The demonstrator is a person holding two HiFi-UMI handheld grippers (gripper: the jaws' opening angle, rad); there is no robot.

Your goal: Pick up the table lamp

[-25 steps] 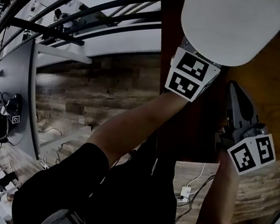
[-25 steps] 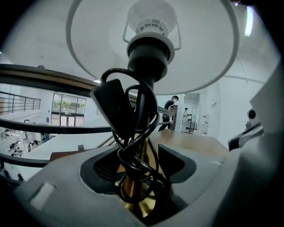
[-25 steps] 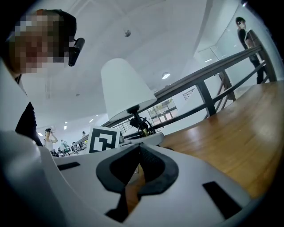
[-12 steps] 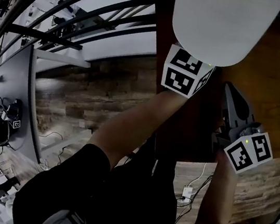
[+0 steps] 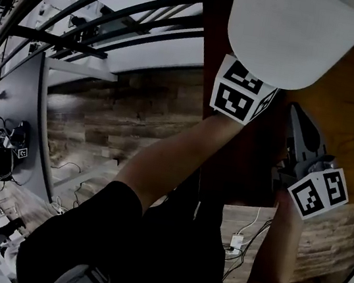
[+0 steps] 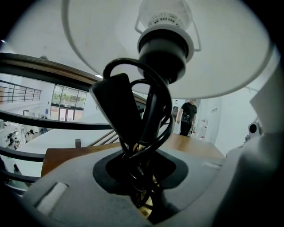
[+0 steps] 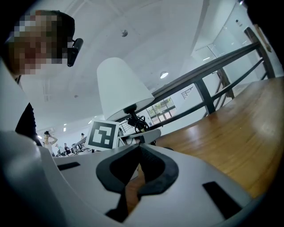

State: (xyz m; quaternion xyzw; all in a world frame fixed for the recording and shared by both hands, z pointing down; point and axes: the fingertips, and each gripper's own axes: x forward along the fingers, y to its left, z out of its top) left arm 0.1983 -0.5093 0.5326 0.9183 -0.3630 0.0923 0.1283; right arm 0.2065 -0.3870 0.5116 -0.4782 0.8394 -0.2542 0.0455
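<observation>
The table lamp's white shade (image 5: 294,29) fills the top of the head view, above the wooden table (image 5: 350,98). My left gripper (image 6: 142,177) reaches under the shade, and only its marker cube (image 5: 241,94) shows from above. Its jaws are closing, and the dark pads wrap the brass stem (image 6: 145,205) and the black cord (image 6: 148,111) wound round it below the bulb socket (image 6: 165,44). My right gripper (image 5: 298,120) hovers over the table to the right of the lamp, shut with nothing in it (image 7: 140,150). Its view shows the shade (image 7: 122,88) ahead on the left.
A black railing (image 5: 116,21) runs behind the table's far edge, with a lower wooden floor (image 5: 121,115) beyond. Cables and a power strip (image 5: 238,240) lie on the floor near my feet. A grey desk (image 5: 31,134) stands at far left. A person (image 6: 188,116) stands in the distance.
</observation>
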